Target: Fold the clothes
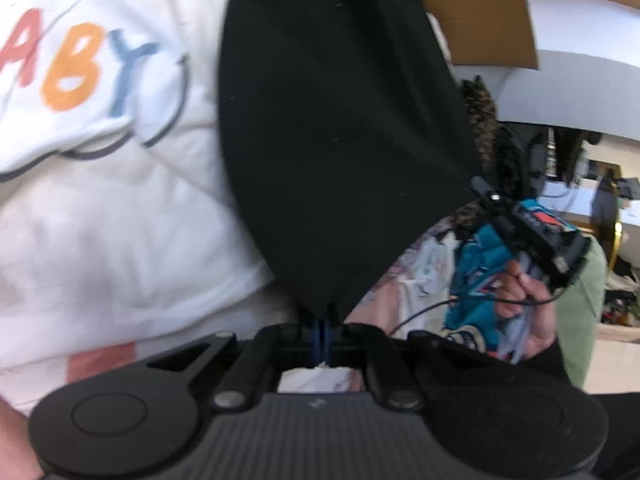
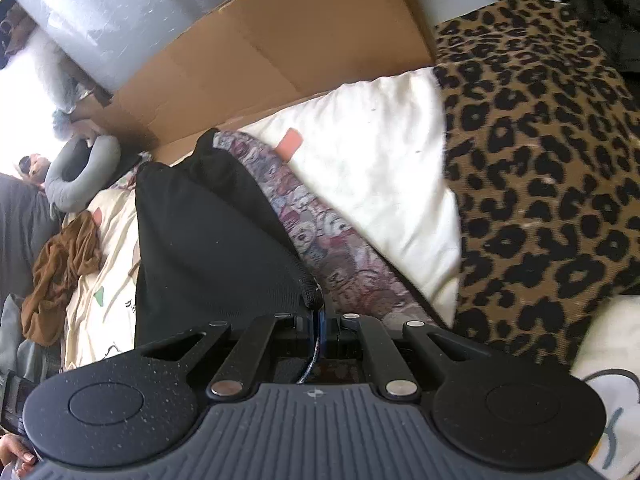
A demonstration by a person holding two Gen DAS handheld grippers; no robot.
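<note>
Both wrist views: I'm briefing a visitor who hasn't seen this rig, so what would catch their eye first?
The black garment fills the middle of the left wrist view, pinched at the bottom by the left gripper and at its right corner by the right gripper. Behind it lies white fabric with colourful letters. In the right wrist view, a leopard-print cloth dominates the right side.

Box: a flattened cardboard box leans behind the bed.
Pillow: a grey neck pillow lies at left.
Wrap: possibly bubble wrap.
</note>
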